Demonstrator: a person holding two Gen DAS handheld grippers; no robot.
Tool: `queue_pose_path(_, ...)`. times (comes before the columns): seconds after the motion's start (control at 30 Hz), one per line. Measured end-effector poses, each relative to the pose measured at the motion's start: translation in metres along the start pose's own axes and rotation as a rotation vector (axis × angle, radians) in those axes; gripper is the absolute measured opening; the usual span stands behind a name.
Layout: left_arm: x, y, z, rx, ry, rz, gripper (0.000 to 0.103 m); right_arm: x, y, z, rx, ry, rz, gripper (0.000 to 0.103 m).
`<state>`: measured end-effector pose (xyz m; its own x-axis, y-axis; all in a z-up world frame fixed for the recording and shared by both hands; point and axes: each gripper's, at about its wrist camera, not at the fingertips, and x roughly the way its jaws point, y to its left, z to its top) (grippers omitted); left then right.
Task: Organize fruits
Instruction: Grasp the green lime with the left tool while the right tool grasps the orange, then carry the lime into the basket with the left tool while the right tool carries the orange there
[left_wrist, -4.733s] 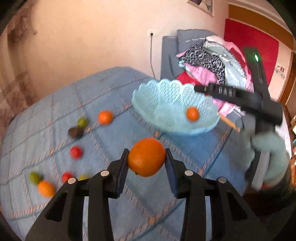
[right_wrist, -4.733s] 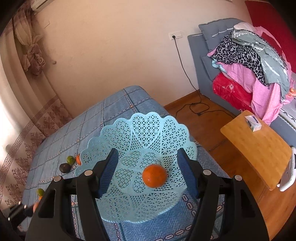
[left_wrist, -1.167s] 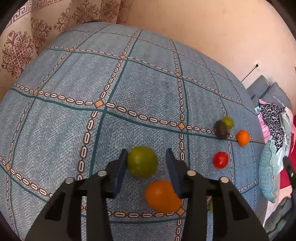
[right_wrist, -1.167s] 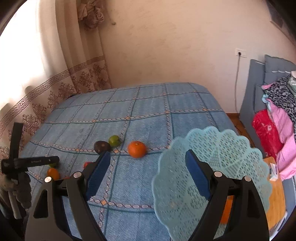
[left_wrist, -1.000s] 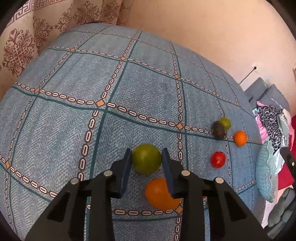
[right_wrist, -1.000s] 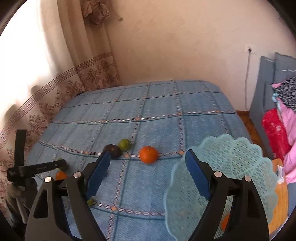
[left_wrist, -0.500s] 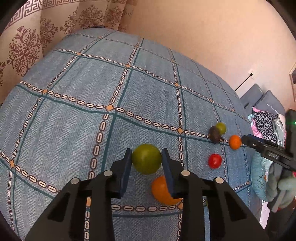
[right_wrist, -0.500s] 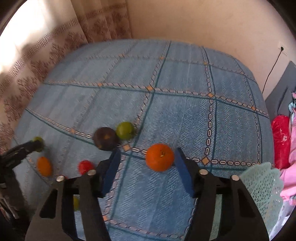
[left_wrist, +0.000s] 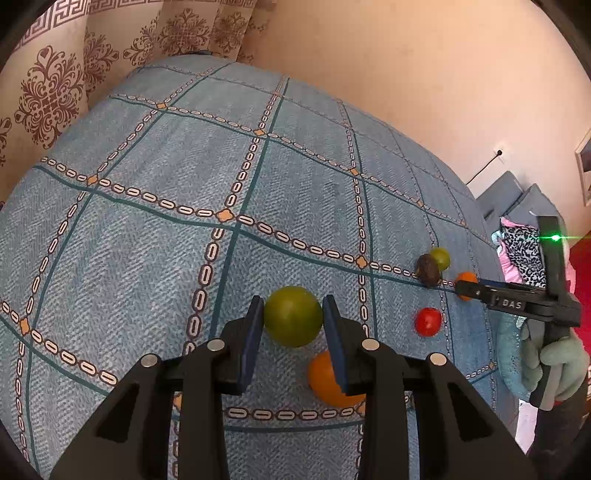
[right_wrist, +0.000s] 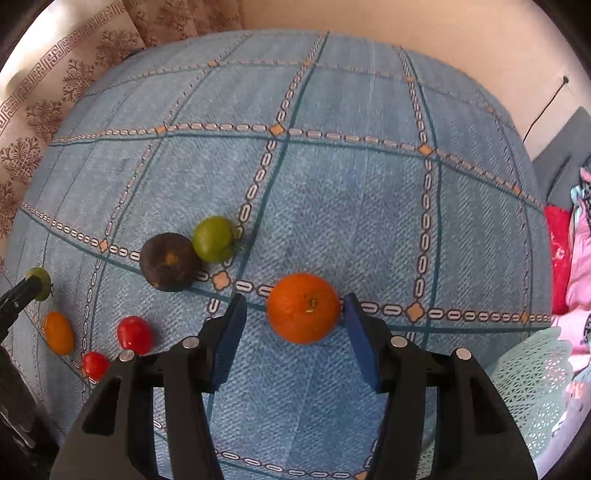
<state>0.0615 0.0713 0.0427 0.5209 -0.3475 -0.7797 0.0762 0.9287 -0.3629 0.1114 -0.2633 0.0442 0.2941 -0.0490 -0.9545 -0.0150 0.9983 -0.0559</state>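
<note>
My left gripper (left_wrist: 293, 321) is shut on a green round fruit (left_wrist: 293, 315), held just above the blue bedspread (left_wrist: 184, 229). An orange fruit (left_wrist: 328, 380) lies under its right finger. My right gripper (right_wrist: 293, 328) is open around an orange (right_wrist: 303, 308) that rests on the bedspread (right_wrist: 369, 192); the pads stand either side of it, the right one close, the left one apart. In the left wrist view the right gripper (left_wrist: 466, 288) reaches the same orange (left_wrist: 466, 277) at far right.
A dark fruit (right_wrist: 168, 261) and a green tomato (right_wrist: 214, 239) lie left of the orange. Red tomatoes (right_wrist: 134, 333) (right_wrist: 95, 364) and a small orange fruit (right_wrist: 58, 332) lie further left. The pale blue lattice basket (right_wrist: 524, 384) sits at lower right. Curtains hang behind the bed.
My left gripper closed on the green fruit and lifted it slightly. My right gripper left the basket, moved down over the bed and now brackets the orange.
</note>
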Motion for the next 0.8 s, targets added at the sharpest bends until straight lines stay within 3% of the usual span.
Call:
queue_pose_path(0.13,-0.003,0.0,0.0,0.001,-0.004,-0.007,0.033,0.001,0.0,0.0,0.01,-0.002,-0.022,0.04)
queue_pose_path(0.4,-0.008,-0.002,-0.001,-0.002,-0.011,-0.01,0.033,-0.01,-0.002,-0.003,0.036,-0.047,-0.006,0.039)
queue_pose_path(0.8,-0.025,-0.017,0.001,0.019,-0.043,-0.028,0.033,-0.07,-0.001,-0.015,0.063,-0.204,0.07,0.04)
